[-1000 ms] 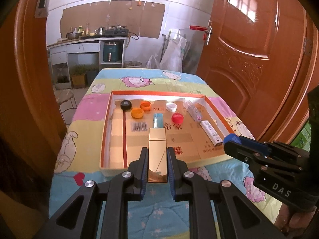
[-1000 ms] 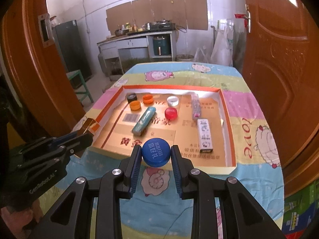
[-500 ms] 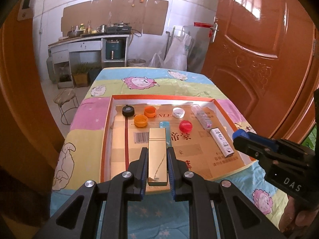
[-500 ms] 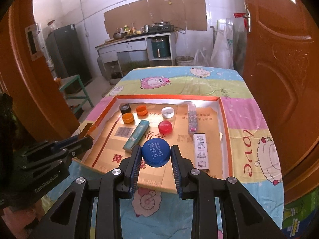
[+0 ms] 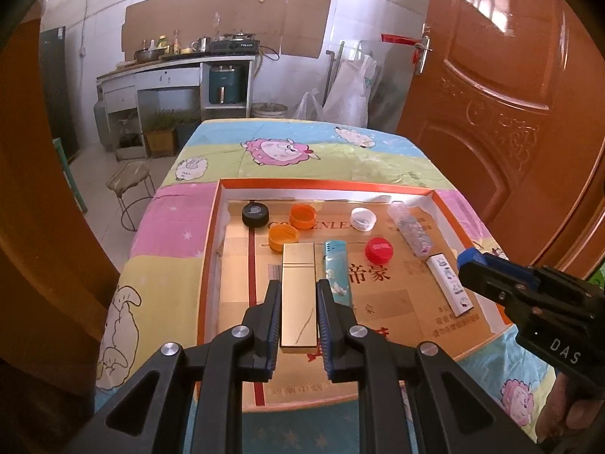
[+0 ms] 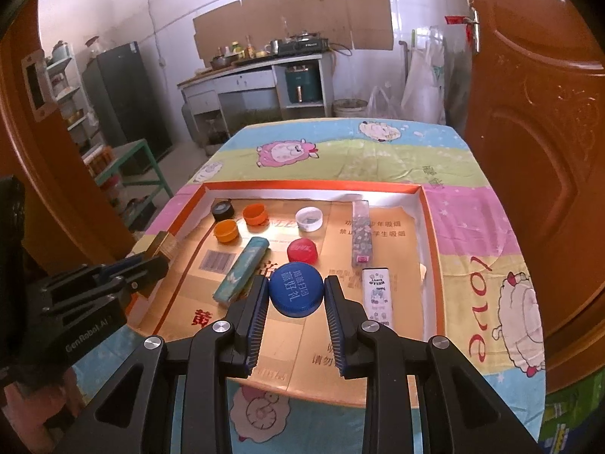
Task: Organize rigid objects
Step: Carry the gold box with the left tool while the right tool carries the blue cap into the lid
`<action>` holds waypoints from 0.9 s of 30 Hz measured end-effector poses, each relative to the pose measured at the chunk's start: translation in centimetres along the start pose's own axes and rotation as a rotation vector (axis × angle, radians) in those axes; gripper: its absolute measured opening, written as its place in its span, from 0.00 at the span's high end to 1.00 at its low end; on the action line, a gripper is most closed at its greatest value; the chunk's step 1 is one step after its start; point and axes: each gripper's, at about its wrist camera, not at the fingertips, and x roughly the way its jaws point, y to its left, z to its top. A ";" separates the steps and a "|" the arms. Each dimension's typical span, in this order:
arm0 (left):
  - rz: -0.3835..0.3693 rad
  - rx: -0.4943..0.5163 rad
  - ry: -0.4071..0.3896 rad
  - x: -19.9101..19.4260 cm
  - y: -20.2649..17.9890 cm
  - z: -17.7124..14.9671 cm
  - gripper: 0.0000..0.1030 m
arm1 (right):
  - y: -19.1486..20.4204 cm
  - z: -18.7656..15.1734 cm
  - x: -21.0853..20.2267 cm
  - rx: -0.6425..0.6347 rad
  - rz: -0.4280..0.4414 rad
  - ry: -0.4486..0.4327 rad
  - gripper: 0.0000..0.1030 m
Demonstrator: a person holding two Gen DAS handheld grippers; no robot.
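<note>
Moved forward over tray [image 5: 211,249]: left hand-held gripper [image 5: 298,302] pinching gold bar [image 5: 298,295], right hand-held gripper [image 6: 297,293] pinching blue cap [image 6: 297,288], rim near.

Both grippers advance over the orange-rimmed tray [image 5: 211,249]: the gold box [image 5: 298,295] in the left fingers and the blue cap [image 6: 297,289] in the right now hang above its cardboard floor.

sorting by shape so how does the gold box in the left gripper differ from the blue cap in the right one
The gold box is a long, flat-sided rectangle with a shiny surface; the blue cap is round and matte, with white printed characters on top. The gold box reaches well past the left gripper fingertips, while the blue cap sits compactly between the right gripper fingers. Both are clamped and held over the tray.
</note>
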 end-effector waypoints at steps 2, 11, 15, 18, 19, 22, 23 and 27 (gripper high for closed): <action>0.005 0.001 0.008 0.4 0.1 0.1 0.82 | -0.1 0.1 0.6 0.001 0.003 0.006 0.70; 0.018 0.006 0.043 2.8 0.4 0.7 0.82 | -0.5 0.4 2.9 0.005 0.012 0.038 0.70; 0.028 0.009 0.054 3.6 0.6 0.9 0.82 | -0.7 0.6 3.9 0.010 0.015 0.049 0.70; 0.036 0.010 0.062 4.1 0.7 1.0 0.82 | -0.8 0.7 4.5 0.008 0.018 0.056 0.70; 0.038 0.008 0.065 4.2 0.7 1.0 0.82 | -0.8 0.7 4.7 0.006 0.019 0.059 0.70; 0.040 0.007 0.075 4.7 0.9 1.1 0.82 | -0.8 0.6 5.3 0.006 0.021 0.068 0.70; 0.040 0.008 0.082 4.9 0.9 1.1 0.82 | -0.7 0.6 5.4 0.005 0.021 0.071 0.70; 0.039 0.011 0.098 5.6 0.7 1.0 0.82 | -0.7 0.5 6.1 0.004 0.022 0.081 0.70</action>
